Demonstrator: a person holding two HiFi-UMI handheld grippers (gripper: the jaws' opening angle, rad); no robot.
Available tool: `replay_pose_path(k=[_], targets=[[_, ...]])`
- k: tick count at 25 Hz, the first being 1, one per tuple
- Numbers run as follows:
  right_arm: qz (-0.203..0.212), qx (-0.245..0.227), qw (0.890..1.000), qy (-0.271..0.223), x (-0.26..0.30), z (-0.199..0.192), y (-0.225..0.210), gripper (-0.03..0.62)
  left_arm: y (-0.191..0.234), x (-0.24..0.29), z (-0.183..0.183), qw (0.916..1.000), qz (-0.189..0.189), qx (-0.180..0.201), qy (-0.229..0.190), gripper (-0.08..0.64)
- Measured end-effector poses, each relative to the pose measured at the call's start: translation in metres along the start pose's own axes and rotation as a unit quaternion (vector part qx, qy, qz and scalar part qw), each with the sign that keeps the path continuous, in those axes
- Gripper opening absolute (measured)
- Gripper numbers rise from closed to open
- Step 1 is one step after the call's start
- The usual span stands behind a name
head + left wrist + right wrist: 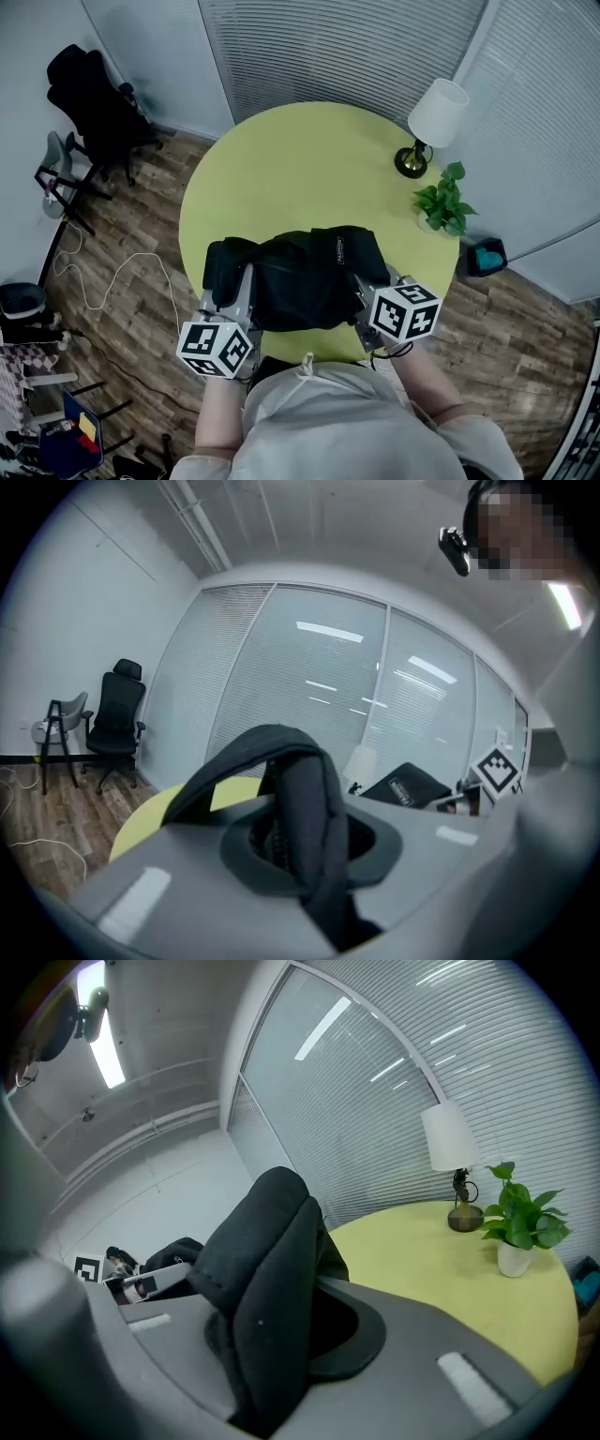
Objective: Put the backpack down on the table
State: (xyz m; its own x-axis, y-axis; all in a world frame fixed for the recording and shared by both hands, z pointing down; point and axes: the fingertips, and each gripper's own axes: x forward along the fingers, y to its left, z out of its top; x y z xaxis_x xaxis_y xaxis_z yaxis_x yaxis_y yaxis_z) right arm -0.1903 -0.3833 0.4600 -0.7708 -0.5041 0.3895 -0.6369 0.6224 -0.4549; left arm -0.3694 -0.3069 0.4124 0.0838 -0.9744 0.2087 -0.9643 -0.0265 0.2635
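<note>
Backpack (pixel 309 277), black, sits over the near edge of the round table (pixel 300 159); whether it touches the top can't be told. Left hand-held gripper (pixel 242 292) is nearly closed, pinching a strap (pixel 309 817). Right hand-held gripper (pixel 364 289) is likewise clamped on the second strap (pixel 262 1297). Step in hand: bringing it in, placement pending. Next move probably calls for lowering it onto the bare middle, short of the lamp (pixel 433 122) and plant (pixel 442 202), then letting go with both.

Yellow table (pixel 281 169) with lamp (pixel 434 117), plant (pixel 442 202)
</note>
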Motion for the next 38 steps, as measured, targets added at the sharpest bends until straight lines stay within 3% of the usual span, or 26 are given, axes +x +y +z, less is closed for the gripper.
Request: replay_pose_path(k=[8, 19, 30, 38], targets=[[-0.056, 0.037, 0.997, -0.026, 0.027, 0.033, -0.033, 0.031, 0.011, 0.079, 0.022, 0.9972, -0.065, 0.018, 0.032, 0.043], [-0.145, 0.094, 0.983, -0.063, 0.063, 0.044, -0.095, 0.031, 0.015, 0.187, 0.016, 0.9825, -0.157, 0.058, 0.083, 0.043], [-0.179, 0.119, 0.976, -0.041, 0.084, 0.019, -0.120, 0.031, 0.030, 0.218, -0.018, 0.9750, -0.177, 0.047, 0.126, 0.044], [-0.185, 0.129, 0.974, -0.036, 0.086, 0.015, -0.131, 0.035, 0.037, 0.223, -0.021, 0.9742, -0.184, 0.035, 0.126, 0.044]])
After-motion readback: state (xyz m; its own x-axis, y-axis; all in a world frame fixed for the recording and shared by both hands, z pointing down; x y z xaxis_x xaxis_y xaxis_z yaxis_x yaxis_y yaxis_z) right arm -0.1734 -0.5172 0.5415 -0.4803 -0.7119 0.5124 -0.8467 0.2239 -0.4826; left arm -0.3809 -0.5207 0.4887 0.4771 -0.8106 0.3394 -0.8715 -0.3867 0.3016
